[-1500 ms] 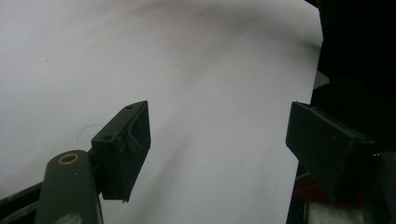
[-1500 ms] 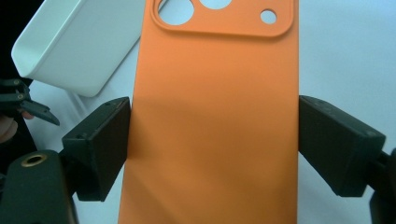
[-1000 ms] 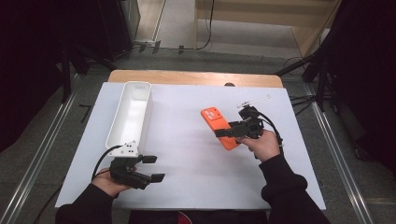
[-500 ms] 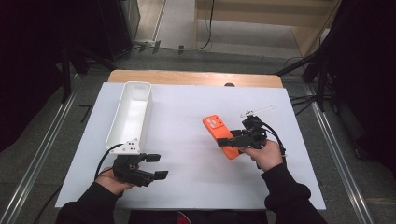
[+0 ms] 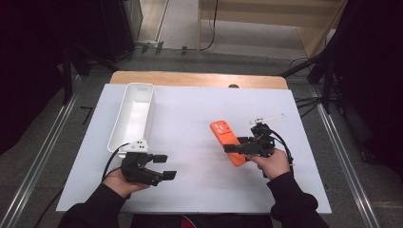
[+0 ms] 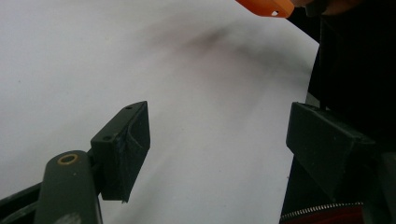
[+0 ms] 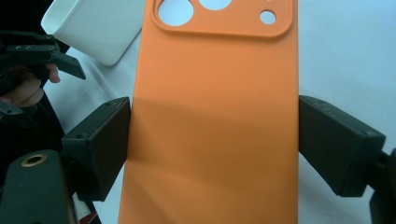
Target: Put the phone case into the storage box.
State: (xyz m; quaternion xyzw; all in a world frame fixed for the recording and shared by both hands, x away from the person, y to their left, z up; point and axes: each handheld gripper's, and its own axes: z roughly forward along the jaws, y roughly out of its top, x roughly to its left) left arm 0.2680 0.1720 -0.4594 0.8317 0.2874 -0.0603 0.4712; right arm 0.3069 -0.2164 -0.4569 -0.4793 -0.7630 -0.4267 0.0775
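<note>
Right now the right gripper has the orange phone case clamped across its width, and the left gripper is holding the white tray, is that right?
Not quite. The right gripper does clamp the orange phone case across its width, but the left gripper holds nothing: the left gripper view shows open fingers over bare table. In the high view the white tray lies apart from it.

Between the long white plastic tray at left and the orange silicone phone case at right, bare white tabletop lies open.
</note>
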